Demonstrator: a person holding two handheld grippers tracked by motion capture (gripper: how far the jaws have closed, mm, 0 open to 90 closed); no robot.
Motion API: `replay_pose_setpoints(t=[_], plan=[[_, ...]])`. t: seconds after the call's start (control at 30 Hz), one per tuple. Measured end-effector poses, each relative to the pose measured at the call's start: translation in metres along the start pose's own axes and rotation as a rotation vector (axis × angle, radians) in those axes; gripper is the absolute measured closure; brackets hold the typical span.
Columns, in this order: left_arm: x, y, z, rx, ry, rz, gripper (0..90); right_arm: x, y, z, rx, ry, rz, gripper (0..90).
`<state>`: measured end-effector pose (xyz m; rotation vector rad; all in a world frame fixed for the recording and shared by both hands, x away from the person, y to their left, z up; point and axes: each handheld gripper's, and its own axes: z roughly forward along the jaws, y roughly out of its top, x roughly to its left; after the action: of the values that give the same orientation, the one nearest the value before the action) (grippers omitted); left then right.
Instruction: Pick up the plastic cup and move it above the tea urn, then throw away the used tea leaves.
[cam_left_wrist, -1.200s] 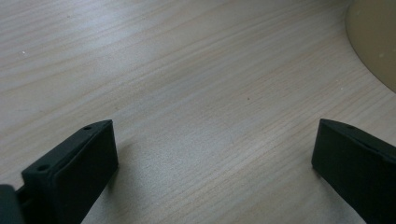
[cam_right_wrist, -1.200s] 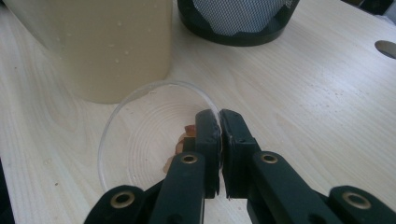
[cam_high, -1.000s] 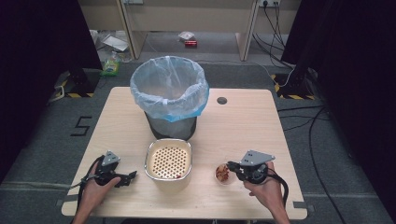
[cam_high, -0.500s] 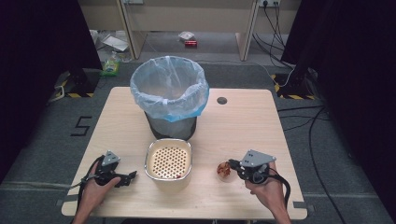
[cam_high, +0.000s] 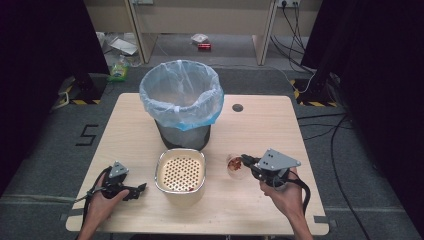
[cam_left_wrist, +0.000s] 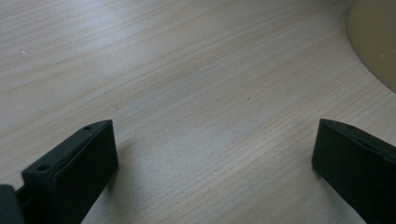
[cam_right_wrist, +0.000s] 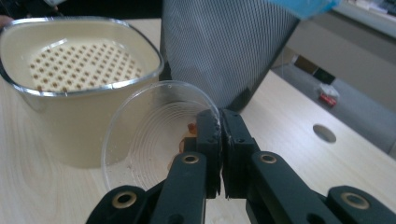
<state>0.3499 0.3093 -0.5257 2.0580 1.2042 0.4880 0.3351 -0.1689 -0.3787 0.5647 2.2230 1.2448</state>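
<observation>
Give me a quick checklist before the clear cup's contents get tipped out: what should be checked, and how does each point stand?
1. Right gripper shut on the clear plastic cup rim: ok.
2. Reddish scraps inside the cup: ok.
3. Cream perforated strainer basin upright beside the cup: ok.
4. Mesh bin with blue liner open: ok.
5. Left gripper open, holding nothing, apart from the basin: ok.
6. Grip firm enough for tipping: cannot tell.
</observation>
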Motion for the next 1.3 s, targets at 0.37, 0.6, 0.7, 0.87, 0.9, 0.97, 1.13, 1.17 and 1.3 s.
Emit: replay_pose_setpoints(t=[0.37, 0.6, 0.7, 0.87, 0.9, 0.97, 1.13, 1.17, 1.3], plan=[[0.0, 0.001, 0.001, -0.001, 0.005, -0.004, 0.0, 0.007, 0.03, 0.01, -0.09, 0.047, -0.045, 87.6], [0.0, 0.001, 0.001, -0.002, 0.005, -0.005, 0.0, 0.013, 0.044, 0.017, -0.114, 0.058, -0.068, 87.5], [0.0, 0.001, 0.001, -0.002, 0.005, -0.005, 0.0, 0.016, 0.05, 0.02, -0.125, 0.063, -0.079, 87.5], [0.0, 0.001, 0.001, -0.002, 0.005, -0.004, 0.0, 0.018, 0.057, 0.025, -0.145, 0.07, -0.087, 87.5], [0.0, 0.001, 0.001, -0.002, 0.005, -0.004, 0.0, 0.018, 0.057, 0.025, -0.145, 0.07, -0.087, 87.5], [0.0, 0.001, 0.001, -0.002, 0.005, -0.005, 0.0, 0.018, 0.061, 0.027, -0.152, 0.072, -0.09, 87.5], [0.0, 0.001, 0.001, -0.001, 0.005, -0.004, 0.0, 0.022, 0.069, 0.034, -0.177, 0.082, -0.104, 87.5], [0.0, 0.001, 0.001, -0.002, 0.005, -0.004, 0.0, 0.023, 0.073, 0.038, -0.19, 0.092, -0.11, 87.4], [0.0, 0.001, 0.001, -0.002, 0.004, -0.004, 0.0, 0.028, 0.084, 0.048, -0.208, 0.106, -0.138, 87.4]])
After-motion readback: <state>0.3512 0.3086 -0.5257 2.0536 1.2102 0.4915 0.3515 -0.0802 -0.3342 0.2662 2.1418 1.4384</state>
